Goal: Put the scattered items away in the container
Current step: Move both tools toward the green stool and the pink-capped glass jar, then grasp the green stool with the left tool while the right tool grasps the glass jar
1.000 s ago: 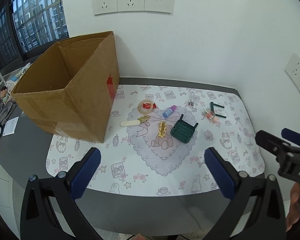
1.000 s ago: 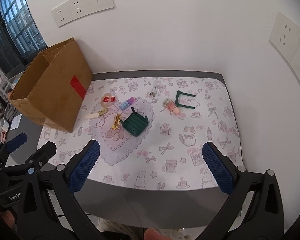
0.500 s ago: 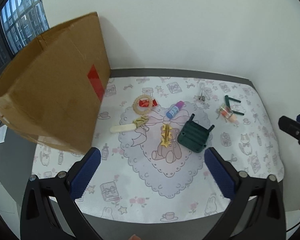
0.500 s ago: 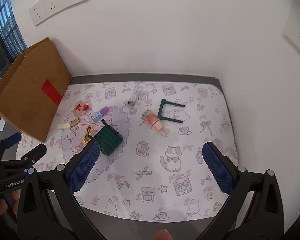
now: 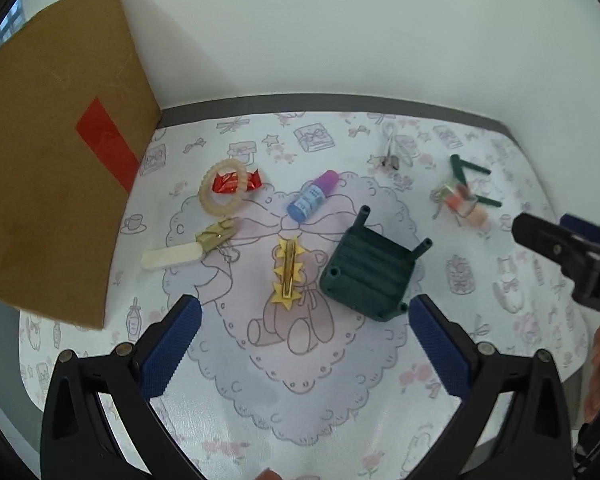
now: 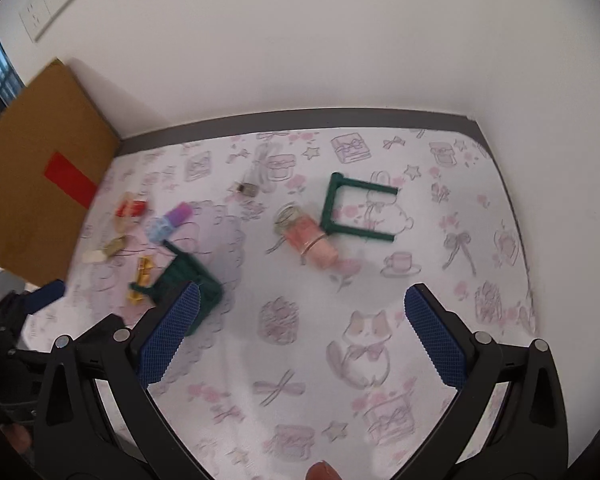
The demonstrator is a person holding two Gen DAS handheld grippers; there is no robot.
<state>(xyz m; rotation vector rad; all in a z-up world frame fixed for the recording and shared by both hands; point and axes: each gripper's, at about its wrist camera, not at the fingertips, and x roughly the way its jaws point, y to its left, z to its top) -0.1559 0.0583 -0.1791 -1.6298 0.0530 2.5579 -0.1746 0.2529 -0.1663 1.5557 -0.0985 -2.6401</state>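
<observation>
- Left wrist view first: my left gripper (image 5: pixel 300 340) hangs low in the frame with its blue pads spread wide and nothing between them, so I'd say I'm lining up for a first pick.
- Cardboard box (image 5: pixel 56 152) fills the left edge of the frame. It's the container, and every loose item sits on the printed mat (image 5: pixel 300 420) outside it.
- Yellow star hair clip (image 5: pixel 287 272) and the overturned green toy stool (image 5: pixel 370 272) lie dead centre, just above the pads. Lying flat makes the clip a thin grab; the stool looks easier.
- Purple-capped bottle (image 5: pixel 312 196), beige ring (image 5: pixel 222 192) over a red wrapper (image 5: pixel 236 181), and a cream stick (image 5: pixel 176 256) sit nearer the box.
- Right wrist view is blurry: right gripper (image 6: pixel 296 332) is spread too and empty, aimed mid-frame toward the pink jar (image 6: pixel 308 236) touching a green frame (image 6: pixel 352 208).
</observation>
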